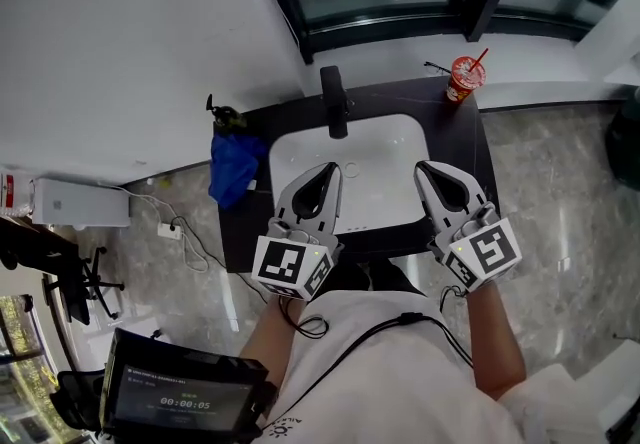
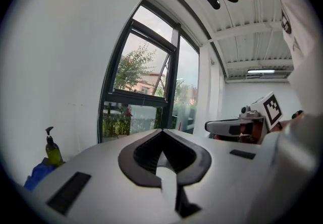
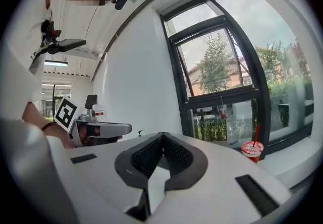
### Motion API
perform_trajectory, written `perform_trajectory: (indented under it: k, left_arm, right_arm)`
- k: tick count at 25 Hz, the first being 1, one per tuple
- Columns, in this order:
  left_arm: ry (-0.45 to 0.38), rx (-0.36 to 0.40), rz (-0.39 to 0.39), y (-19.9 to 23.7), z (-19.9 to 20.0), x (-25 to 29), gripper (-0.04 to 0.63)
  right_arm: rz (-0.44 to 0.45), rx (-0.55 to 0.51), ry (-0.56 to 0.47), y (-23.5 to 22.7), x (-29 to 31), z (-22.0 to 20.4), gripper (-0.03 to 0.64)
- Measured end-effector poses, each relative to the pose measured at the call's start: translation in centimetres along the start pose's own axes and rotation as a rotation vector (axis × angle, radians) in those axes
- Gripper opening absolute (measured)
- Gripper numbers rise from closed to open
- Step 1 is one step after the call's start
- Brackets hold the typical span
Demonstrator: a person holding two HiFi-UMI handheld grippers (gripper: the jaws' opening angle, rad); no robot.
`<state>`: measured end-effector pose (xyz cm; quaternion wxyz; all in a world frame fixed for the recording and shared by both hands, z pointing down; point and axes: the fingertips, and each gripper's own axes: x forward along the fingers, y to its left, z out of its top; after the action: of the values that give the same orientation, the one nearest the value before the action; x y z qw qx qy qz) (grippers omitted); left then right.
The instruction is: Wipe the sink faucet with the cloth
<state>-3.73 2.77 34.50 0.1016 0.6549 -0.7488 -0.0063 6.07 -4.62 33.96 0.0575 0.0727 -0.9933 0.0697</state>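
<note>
- Sensibly, start from the layout: the black counter (image 1: 455, 147) stands under the window, and both grippers hover over its near side with nothing in them.
- The white sink (image 1: 385, 147) is set in the counter's middle. Keep the hands above its rim when crossing, not down in the basin.
- The left gripper (image 1: 329, 172) has its jaws pressed together and empty, tips over the sink's near left part. It looks the better choice for the pickup, since the cloth lies on its side. The jaws must be spread before it goes down.
- The right gripper (image 1: 424, 170) is likewise closed on nothing, over the sink's near right part. It can hold back, well clear of the red cup (image 1: 465, 79).
- The blue cloth (image 1: 234, 168), needed first, lies bunched at the counter's left edge, partly drooping over the side and apart from both grippers. Pinch a raised fold deeply so it does not slide off the edge.
- The black faucet (image 1: 335, 100) stands upright behind the basin, untouched, so wiping has not begun.
- The cup sits at the far right corner, out of the way.
- The soap bottle (image 1: 221, 118) stands just behind the cloth, so come at the cloth from the front to avoid toppling it.
</note>
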Motion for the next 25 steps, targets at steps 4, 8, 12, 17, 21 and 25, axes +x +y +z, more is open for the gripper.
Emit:
perform_trajectory:
  k: [4,8,12,17,21,25]
  left_arm:
    - [0.030,0.017,-0.065,-1.8,-1.0,2.4,-0.008]
    - [0.069,0.024,-0.153,-3.8,-2.6,4.9,-0.008]
    - [0.142,0.043,-0.282,-7.2,-5.8,7.6,-0.008]
    - [0.257,0.081,-0.511,-13.8,-10.8,10.3,-0.008]
    - [0.341,0.132,-0.638,-17.9,-14.3,10.8,-0.008]
    - [0.412,0.148,-0.724,-20.7,-17.2,10.8,-0.008]
  right_arm:
    - [-0.055,0.017,0.009,-2.0,-1.3,-1.0,0.003]
    - [-0.162,0.045,0.023,-4.3,-3.3,-2.7,0.003]
    - [-0.306,0.092,0.055,-7.2,-6.5,-6.1,0.003]
    - [-0.482,0.152,0.153,-9.5,-11.7,-12.3,0.003]
    - [-0.551,0.206,0.202,-9.9,-14.2,-15.5,0.003]
    - [-0.581,0.246,0.248,-10.0,-15.6,-18.3,0.003]
